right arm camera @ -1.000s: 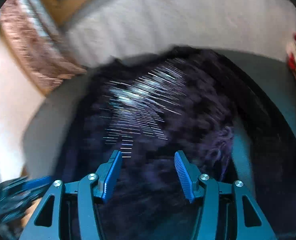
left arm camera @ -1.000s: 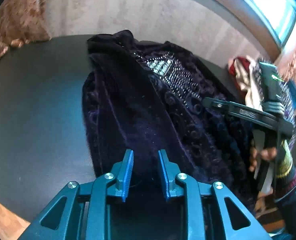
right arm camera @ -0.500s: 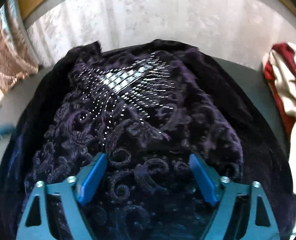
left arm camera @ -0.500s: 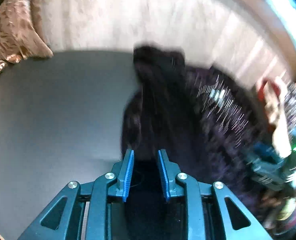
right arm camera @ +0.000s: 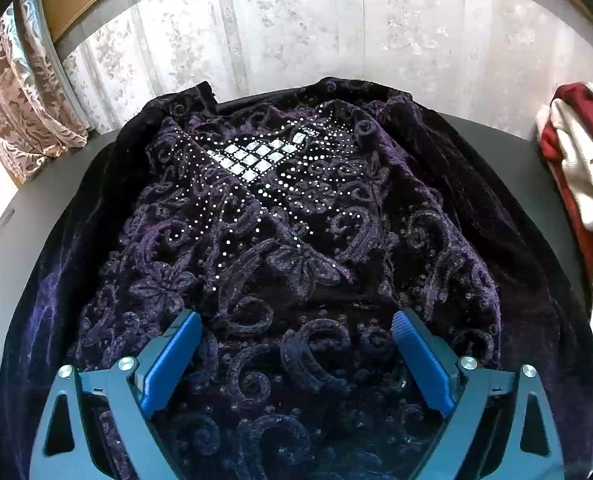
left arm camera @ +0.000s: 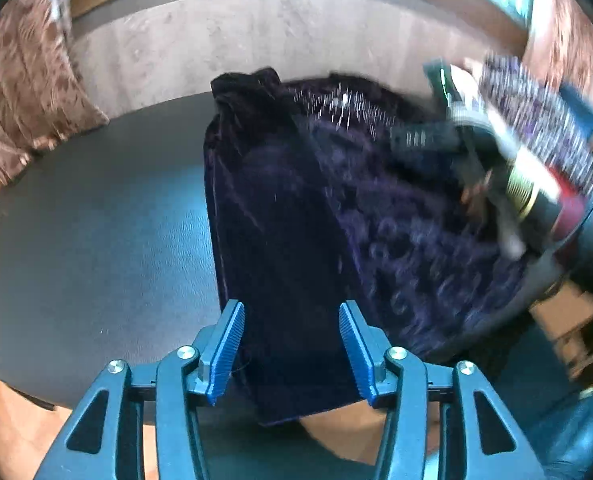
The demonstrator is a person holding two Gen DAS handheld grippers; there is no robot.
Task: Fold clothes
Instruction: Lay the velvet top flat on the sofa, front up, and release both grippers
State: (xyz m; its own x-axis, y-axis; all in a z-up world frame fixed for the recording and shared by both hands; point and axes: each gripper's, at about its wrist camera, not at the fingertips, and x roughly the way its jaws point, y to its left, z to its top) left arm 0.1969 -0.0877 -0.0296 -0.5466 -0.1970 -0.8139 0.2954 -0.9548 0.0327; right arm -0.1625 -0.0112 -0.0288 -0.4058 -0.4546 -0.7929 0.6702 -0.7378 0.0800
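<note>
A dark purple velvet top with raised swirl embroidery and a diamond of silver studs at the chest (right arm camera: pixel 296 220) lies spread face-up on the matte dark grey table (left arm camera: pixel 88 216), neckline toward the wall at 12 o'clock and hem toward the near edge at 6 o'clock. Seen from the left wrist, the garment's left side is folded in over the body as a long plain panel (left arm camera: pixel 280 240), its lower end hanging just past the table edge.

The left tongs (left arm camera: pixel 292 344) are released, jaws spread to either side of that panel's lower end and gripping nothing. The right tongs (right arm camera: pixel 296 356) are likewise spread wide, hovering over the embroidered front near the hem, empty. A red and cream bundle of cloth (right arm camera: pixel 576 152) sits at 3 o'clock, apart from the garment.

The velvet looks thick, limp and fairly heavy, with a pile that probably clings to itself and slides little on the table. The embroidered and studded front will likely bend less readily, so a crease is better placed clear of the stud panel. The plain side edges and the hem corners seem the best places to pinch, taking both layers so the fold does not slip open.
</note>
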